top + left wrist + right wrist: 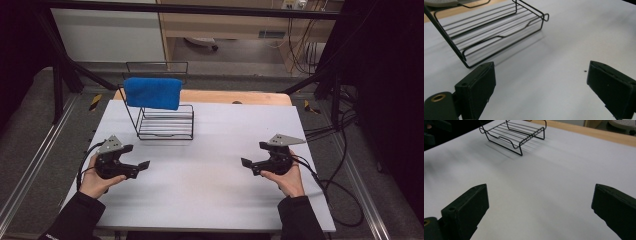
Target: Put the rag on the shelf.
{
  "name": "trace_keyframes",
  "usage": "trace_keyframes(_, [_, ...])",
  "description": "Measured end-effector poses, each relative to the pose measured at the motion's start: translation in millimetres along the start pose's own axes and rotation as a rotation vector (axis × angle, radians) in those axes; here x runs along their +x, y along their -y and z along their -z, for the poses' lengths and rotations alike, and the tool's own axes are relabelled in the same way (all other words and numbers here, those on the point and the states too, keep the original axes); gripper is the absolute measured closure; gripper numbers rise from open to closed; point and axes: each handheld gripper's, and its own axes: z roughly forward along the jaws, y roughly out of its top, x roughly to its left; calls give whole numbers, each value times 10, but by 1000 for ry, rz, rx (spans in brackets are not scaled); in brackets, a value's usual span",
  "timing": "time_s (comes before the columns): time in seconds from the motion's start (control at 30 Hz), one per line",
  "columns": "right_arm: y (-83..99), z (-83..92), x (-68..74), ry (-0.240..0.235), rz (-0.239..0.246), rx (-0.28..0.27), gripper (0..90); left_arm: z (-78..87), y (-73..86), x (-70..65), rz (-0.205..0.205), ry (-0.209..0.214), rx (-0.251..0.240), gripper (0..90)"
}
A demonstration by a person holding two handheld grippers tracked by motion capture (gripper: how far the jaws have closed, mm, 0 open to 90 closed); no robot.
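Looks like the blue towel (pixel 152 93) is hung on the wire rack (pixel 165 122); both hand-held grippers, left (pixel 134 160) and right (pixel 253 156), are released and empty, so nothing's left but backing off.

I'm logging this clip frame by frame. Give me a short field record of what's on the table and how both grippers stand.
surface: white table
rack: black wire rack at the far left part of the table
cloth: blue cloth draped over the rack's upper bar
left gripper: open, nothing between its jaws, near the table's left edge
right gripper: open, nothing between its jaws, near the right edge
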Motion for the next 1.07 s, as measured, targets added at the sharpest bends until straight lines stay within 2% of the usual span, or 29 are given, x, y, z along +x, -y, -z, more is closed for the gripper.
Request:
trace_keyframes(0.17, [217,63,-80,7,-35,22,8,-31,140,-3,13,7,15,86])
trace_keyframes(0.37, [456,160,-162,8,-35,49,7,-61,236,-18,13,15,25,86])
trace_keyframes(0.5, [580,233,-187,-8,-51,38,7,-64,291,-22,13,19,27,89])
trace_keyframes(0.63, [691,284,-213,-18,-44,45,7,-62,345,-30,4,21,32,90])
trace_keyframes(0.97, [773,287,-222,-21,-66,62,8,-90,414,-51,-4,19,48,96])
trace_keyframes(1.07, [776,289,-236,-14,-58,64,8,-98,423,-56,-9,17,54,96])
